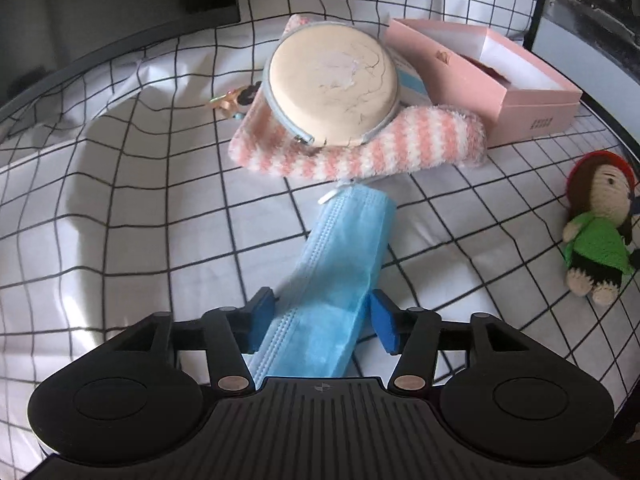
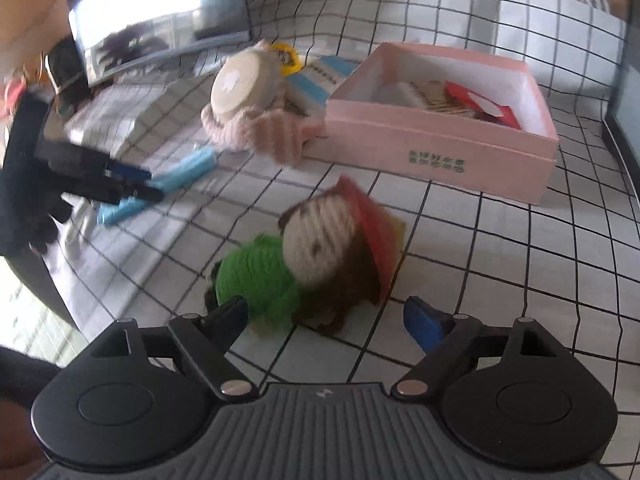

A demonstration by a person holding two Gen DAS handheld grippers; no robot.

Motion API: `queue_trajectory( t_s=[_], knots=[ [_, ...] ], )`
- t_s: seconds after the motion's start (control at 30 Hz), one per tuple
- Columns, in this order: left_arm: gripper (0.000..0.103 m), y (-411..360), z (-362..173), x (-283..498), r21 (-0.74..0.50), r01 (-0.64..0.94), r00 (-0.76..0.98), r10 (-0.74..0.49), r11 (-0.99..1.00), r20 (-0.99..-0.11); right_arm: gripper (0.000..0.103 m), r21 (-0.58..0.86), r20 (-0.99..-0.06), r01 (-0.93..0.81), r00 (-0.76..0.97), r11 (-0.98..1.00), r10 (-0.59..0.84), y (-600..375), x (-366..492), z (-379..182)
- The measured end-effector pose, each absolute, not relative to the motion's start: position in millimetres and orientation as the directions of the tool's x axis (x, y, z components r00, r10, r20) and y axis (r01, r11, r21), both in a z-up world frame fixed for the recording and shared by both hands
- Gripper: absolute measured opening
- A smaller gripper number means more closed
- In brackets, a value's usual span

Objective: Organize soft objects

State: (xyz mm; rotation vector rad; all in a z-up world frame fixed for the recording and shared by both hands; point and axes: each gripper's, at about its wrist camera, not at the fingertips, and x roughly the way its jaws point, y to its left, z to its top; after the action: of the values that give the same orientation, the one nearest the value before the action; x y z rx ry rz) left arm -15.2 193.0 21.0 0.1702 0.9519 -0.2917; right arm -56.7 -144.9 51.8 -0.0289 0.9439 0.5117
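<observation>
I work in a home room: a table under a white black-gridded cloth (image 1: 120, 240), a dark flat monitor (image 2: 160, 12) behind, a pink cardboard box (image 2: 436, 148), a crocheted green-dressed doll (image 2: 304, 264).

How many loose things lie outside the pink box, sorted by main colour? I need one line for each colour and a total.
Blue: 1, mask
Pink-striped: 1, sock
Beige: 1, round pouch
Green: 1, doll
Blue-white: 1, packet
Yellow: 1, small disc
Total: 6
</observation>
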Motion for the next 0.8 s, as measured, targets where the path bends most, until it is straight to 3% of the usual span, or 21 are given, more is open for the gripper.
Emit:
queue_trajectory(
  t_s=[0.23,0.3,0.33,0.43,0.63,0.8],
  knots=[
    [0.058,190.5,20.4,-17.6,0.017,0.299,0.553,-0.158,0.954,-0.818,0.086,0.072,-0.799,-0.455,0.506,0.888,0.324,-141.1,-54.5,50.2],
    [0.042,187.7,21.6,-20.6,0.023,0.309,0.557,-0.162,0.951,-0.815,0.086,0.010,-0.793,-0.445,0.542,0.895,0.278,-145.1,-52.4,52.0],
    [0.017,187.2,22.4,-23.4,0.021,0.312,0.562,-0.167,0.950,-0.810,0.086,-0.013,-0.790,-0.437,0.556,0.900,0.259,-148.5,-50.4,52.2],
    [0.015,181.4,22.1,-33.2,-0.026,0.311,0.560,-0.205,0.950,-0.803,0.086,-0.022,-0.789,-0.401,0.569,0.916,0.230,-158.8,-46.3,51.4],
    [0.012,151.3,18.2,-54.9,-0.127,0.320,0.542,-0.291,0.939,-0.788,0.086,0.227,-0.785,-0.360,0.482,0.905,0.388,-182.5,-55.1,44.8],
    [0.012,130.7,15.2,-62.5,-0.150,0.328,0.542,-0.316,0.933,-0.779,0.096,0.337,-0.774,-0.278,0.462,0.900,0.432,-187.1,-58.6,31.3]
  ],
)
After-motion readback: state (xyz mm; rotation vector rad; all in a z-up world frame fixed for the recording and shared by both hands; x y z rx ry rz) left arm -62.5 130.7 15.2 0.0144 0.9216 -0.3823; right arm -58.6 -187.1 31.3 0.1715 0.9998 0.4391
